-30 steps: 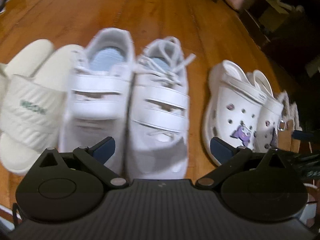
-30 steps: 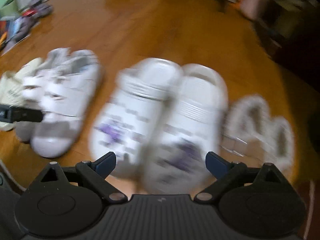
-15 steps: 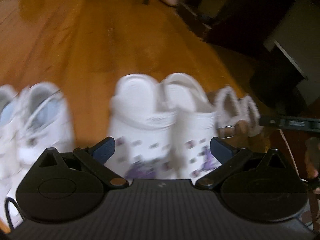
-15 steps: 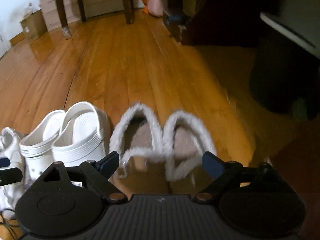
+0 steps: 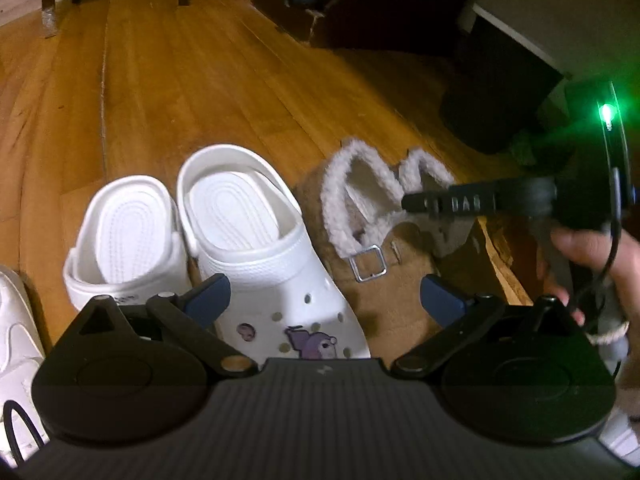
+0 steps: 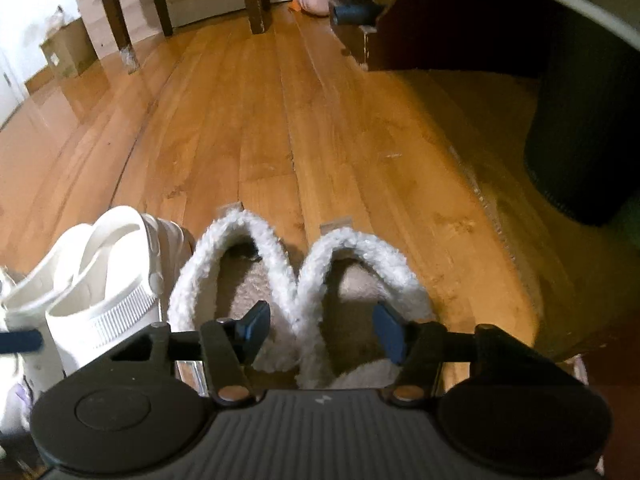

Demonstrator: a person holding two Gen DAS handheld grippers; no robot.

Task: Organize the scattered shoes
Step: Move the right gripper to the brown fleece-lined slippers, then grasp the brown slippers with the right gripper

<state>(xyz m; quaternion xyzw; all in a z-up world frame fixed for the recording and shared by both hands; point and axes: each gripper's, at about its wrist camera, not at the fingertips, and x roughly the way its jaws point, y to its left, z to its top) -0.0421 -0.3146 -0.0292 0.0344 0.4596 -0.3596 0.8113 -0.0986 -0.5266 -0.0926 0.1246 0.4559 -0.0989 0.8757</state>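
From the left wrist view, my left gripper (image 5: 324, 300) has its jaws spread wide with nothing pressed between them. Beyond and between them stands 1 white clog (image 5: 264, 256) with a purple charm on its toe; its partner (image 5: 120, 240) sits just outside the left jaw, the 2 touching side by side. Behind the right jaw lies a pair of brown fleece-lined slippers (image 5: 372, 224) with a metal buckle, right against the clog. At the far right a hand (image 5: 592, 256) holds the right gripper (image 5: 432, 205), whose dark finger reaches over the slippers' fleece. A white sneaker edge (image 5: 16, 320) shows far outside the left jaw.

From the right wrist view, the right gripper (image 6: 318, 326) has been closing its jaws, now about half open. They straddle the touching inner walls of the 2 slippers (image 6: 304, 292), 1 jaw down in each opening; I cannot tell whether the pads press the fleece yet. The white clogs (image 6: 100, 292) stand just outside the left jaw on the wooden floor (image 6: 320, 120).
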